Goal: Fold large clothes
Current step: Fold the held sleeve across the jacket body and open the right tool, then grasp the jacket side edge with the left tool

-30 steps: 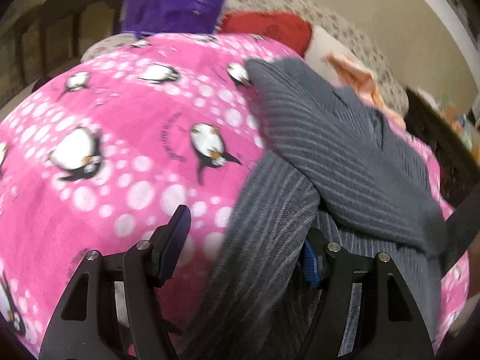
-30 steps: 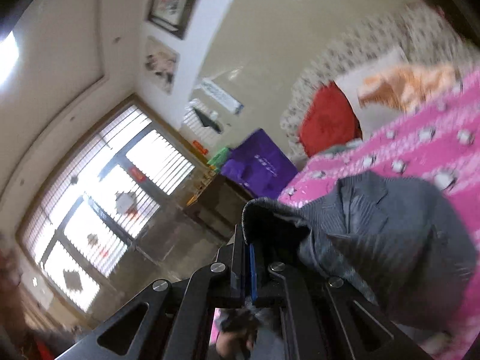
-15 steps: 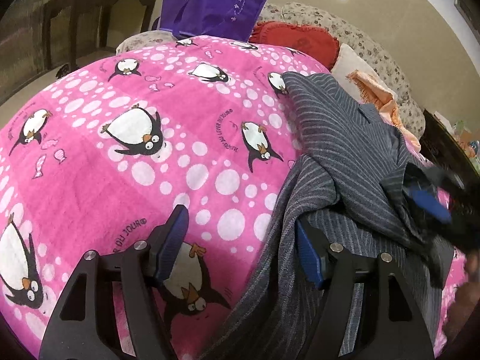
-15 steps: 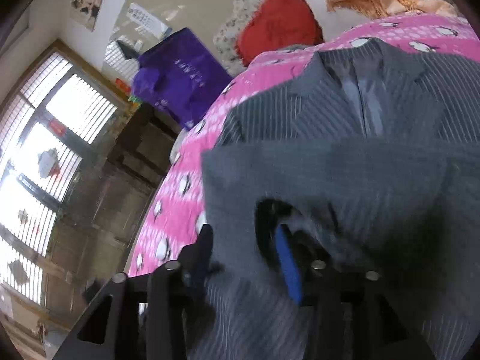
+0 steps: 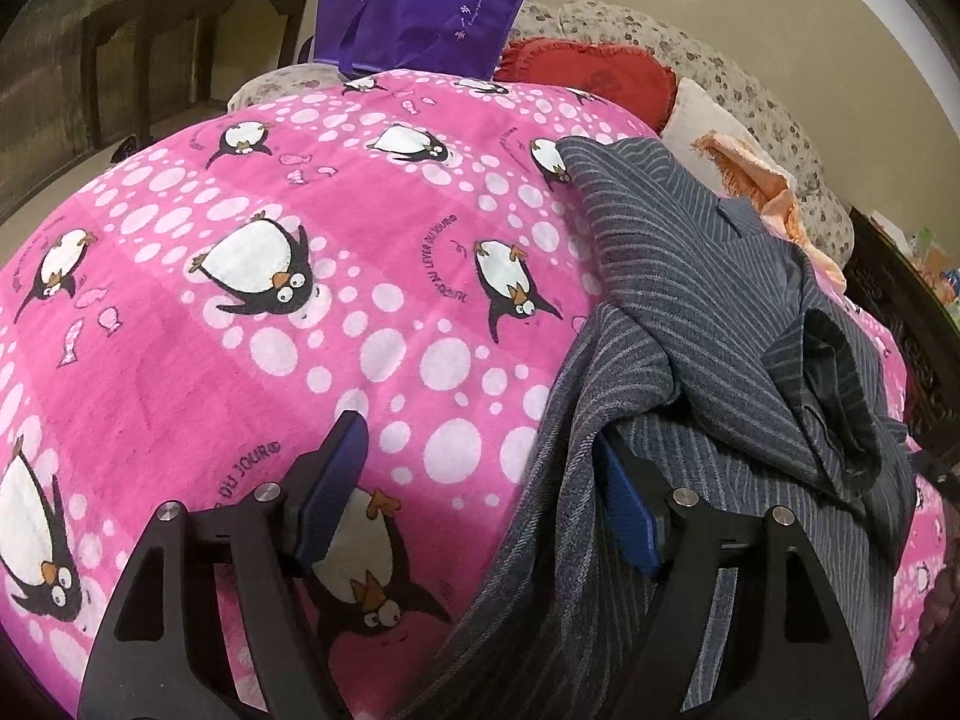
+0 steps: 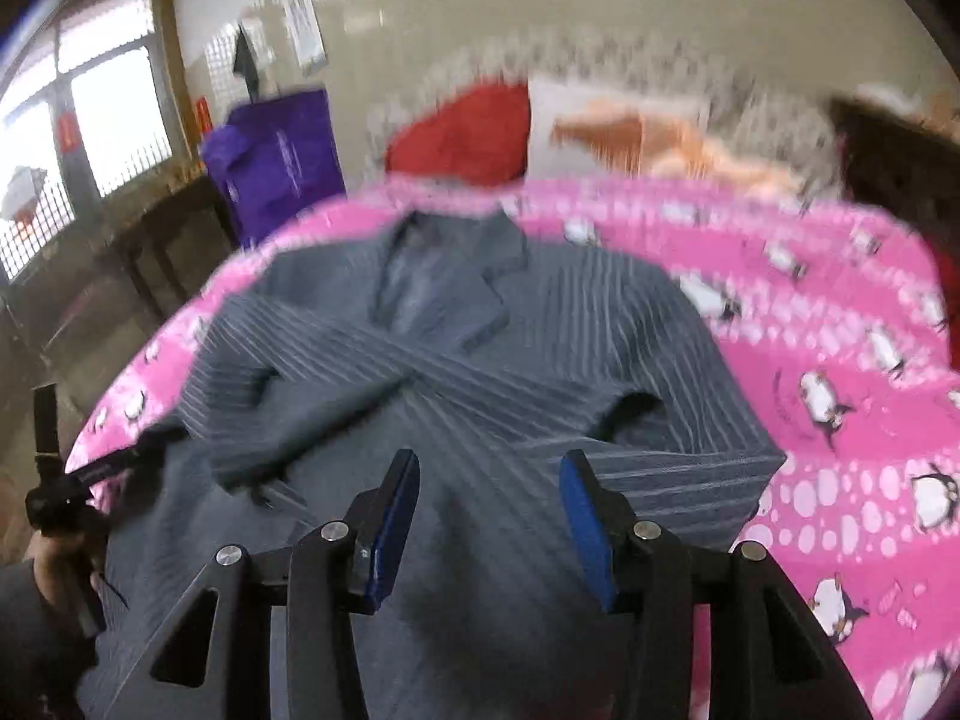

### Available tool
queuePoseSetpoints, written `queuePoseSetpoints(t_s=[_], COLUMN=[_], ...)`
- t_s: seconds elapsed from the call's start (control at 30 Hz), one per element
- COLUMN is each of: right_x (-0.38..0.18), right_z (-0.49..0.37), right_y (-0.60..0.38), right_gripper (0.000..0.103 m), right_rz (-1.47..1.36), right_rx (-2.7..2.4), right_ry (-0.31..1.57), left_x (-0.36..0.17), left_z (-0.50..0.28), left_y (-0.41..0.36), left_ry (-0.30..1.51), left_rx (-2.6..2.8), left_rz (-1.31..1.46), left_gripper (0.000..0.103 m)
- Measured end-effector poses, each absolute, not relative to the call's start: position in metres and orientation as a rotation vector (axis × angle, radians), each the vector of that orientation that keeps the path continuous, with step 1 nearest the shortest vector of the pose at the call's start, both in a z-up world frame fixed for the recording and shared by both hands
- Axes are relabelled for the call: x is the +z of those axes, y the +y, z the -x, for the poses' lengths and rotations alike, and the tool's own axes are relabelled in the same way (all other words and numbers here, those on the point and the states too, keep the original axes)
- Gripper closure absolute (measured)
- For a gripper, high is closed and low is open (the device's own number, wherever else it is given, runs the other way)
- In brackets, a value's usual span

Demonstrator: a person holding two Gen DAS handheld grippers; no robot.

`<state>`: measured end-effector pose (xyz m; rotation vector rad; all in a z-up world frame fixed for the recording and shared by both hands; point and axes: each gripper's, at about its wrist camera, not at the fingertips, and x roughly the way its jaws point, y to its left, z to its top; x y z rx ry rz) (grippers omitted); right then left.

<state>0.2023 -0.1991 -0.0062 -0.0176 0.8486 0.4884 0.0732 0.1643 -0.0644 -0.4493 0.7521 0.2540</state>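
Observation:
A grey pinstriped suit jacket lies face up on a pink penguin blanket, both sleeves crossed over its front. My right gripper hovers open just above the jacket's lower middle, nothing between its blue pads. In the left wrist view the jacket fills the right side, its edge hanging down between the jaws of my left gripper. Those jaws are opening; the cloth rests against the right pad only, and the left pad stands clear of it. The right wrist view is blurred.
A purple bag, a red cushion and an orange cloth lie beyond the blanket's far edge. A dark wooden table stands at the back left, dark furniture on the right. A hand holds the left gripper's handle.
My right gripper let go of the sleeve it carried, opened and dropped down; the sleeve now lies across the jacket's front. The left jaws spread a little wider.

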Motion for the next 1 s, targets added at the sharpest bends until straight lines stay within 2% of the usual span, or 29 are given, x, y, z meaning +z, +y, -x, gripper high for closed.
queuePoseSetpoints(t_s=[0.1,0.2,0.33,0.47,0.57,0.6,0.67,0.83,1.0], right_x=[-0.020,-0.011,-0.018,-0.012,0.007,0.019,0.021,-0.002,-0.030], right_z=[-0.211,-0.176,-0.123,-0.126,-0.139,-0.148,-0.150,-0.154,-0.111], right_y=[-0.193,-0.184,-0.169,-0.178,-0.184,-0.190,-0.196,-0.229,-0.210], right_gripper=[0.056,0.056,0.056,0.056,0.056,0.056,0.056,0.055,0.055], right_rz=[-0.046,-0.101,0.100,0.101,0.017,-0.085,-0.154,-0.552,-0.523], right_rx=[0.653,0.959,1.130,1.047,0.990,0.907,0.887,0.728,0.635], right_ry=[1.026,1.076,1.159,1.118,1.014,0.922,0.904,0.882,0.877], left_x=[-0.064,-0.064,-0.065,-0.065,-0.065,-0.065,-0.065,-0.048,-0.013], left_z=[-0.073,-0.074,-0.074,-0.075,-0.075,-0.075,-0.075,-0.069,-0.066], left_y=[0.164,0.163,0.163,0.163,0.163,0.164,0.164,0.160,0.110], left_ry=[0.751,0.752,0.751,0.749,0.752,0.754,0.755,0.794,0.736], left_rx=[0.254,0.250,0.249,0.244,0.245,0.245,0.241,0.188,-0.085], left_rz=[0.450,0.449,0.451,0.456,0.453,0.452,0.451,0.482,0.427], left_gripper=[0.028,0.027,0.026,0.026,0.026,0.026,0.025,0.025,0.025])
